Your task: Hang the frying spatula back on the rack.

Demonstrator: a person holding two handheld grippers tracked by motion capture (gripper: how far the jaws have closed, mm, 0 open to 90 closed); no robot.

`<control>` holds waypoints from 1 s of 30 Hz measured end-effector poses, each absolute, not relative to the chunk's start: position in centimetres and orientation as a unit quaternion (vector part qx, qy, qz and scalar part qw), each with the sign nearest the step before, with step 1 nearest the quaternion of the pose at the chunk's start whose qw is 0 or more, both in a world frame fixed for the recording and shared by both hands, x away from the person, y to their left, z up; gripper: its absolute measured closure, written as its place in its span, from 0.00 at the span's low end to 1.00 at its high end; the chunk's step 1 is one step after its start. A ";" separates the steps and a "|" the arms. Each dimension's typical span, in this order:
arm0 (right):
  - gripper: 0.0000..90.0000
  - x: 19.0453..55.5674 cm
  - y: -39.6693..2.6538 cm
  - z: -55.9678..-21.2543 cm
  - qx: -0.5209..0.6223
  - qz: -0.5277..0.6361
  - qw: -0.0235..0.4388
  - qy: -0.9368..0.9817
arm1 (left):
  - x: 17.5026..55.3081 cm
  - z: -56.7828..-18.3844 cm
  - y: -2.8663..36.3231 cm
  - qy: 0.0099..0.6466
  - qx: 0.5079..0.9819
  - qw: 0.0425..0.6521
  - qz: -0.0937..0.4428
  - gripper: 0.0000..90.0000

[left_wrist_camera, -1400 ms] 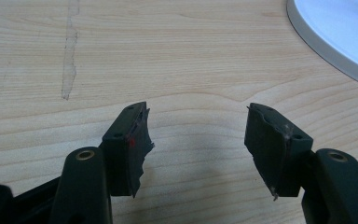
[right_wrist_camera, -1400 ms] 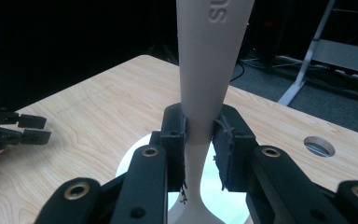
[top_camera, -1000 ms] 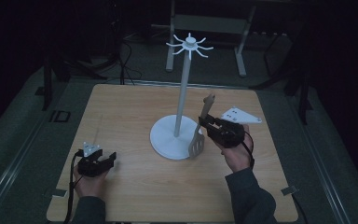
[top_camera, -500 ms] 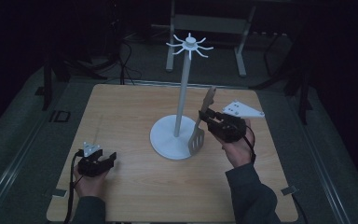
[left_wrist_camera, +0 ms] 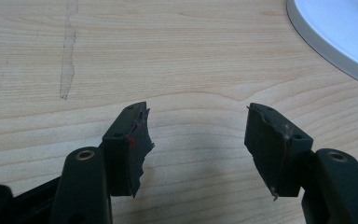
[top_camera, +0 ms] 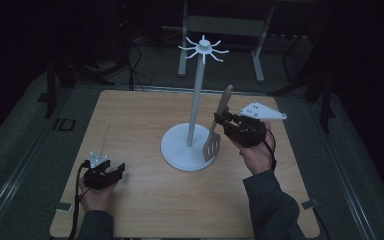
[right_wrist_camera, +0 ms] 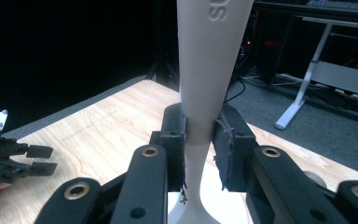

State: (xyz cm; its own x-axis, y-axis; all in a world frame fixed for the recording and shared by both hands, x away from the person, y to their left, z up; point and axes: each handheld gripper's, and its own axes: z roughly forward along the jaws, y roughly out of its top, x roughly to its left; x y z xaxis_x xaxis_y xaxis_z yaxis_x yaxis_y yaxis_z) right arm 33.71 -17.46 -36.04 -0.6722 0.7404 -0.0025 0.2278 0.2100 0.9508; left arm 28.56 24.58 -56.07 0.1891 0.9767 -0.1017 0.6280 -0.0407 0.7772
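Observation:
A pale slotted spatula (top_camera: 212,144) hangs upright beside the white stand's pole (top_camera: 195,105), blade down over the round base (top_camera: 180,150). My right gripper (top_camera: 220,121) is shut on the spatula's handle (right_wrist_camera: 210,60), which rises between the jaws in the right gripper view. The hook crown (top_camera: 203,47) tops the stand, well above the handle's tip. My left gripper (top_camera: 116,172) rests low at the table's front left, open, with nothing between its fingers (left_wrist_camera: 130,140). The edge of the base (left_wrist_camera: 335,37) appears at the upper right of the left gripper view.
The wooden table (top_camera: 140,120) is bare to the left of the stand. Dark floor, cables and a metal frame (top_camera: 225,25) lie beyond its far edge. The left gripper (right_wrist_camera: 32,158) appears far off in the right gripper view.
My right gripper has lifted the spatula a little higher beside the pole. The left gripper has stayed put.

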 end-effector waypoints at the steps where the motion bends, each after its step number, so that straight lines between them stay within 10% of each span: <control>1: 0.83 33.8 -17.5 -36.0 0.327 0.538 0.239 0.740 | 28.6 -56.1 24.6 0.590 0.680 0.363 0.240 0.44; 30: 0.83 35.2 -17.1 -33.7 0.328 0.548 0.238 0.732 | 28.5 -56.0 24.7 0.591 0.678 0.364 0.240 0.44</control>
State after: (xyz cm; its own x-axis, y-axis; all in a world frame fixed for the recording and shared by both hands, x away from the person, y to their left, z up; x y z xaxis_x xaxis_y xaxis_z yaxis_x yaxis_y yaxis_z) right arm 35.21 -17.13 -33.70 -0.6722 0.7403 0.0103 0.2194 0.1858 0.9578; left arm 28.50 24.68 -55.99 0.1850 0.9771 -0.1051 0.6268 -0.0349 0.7784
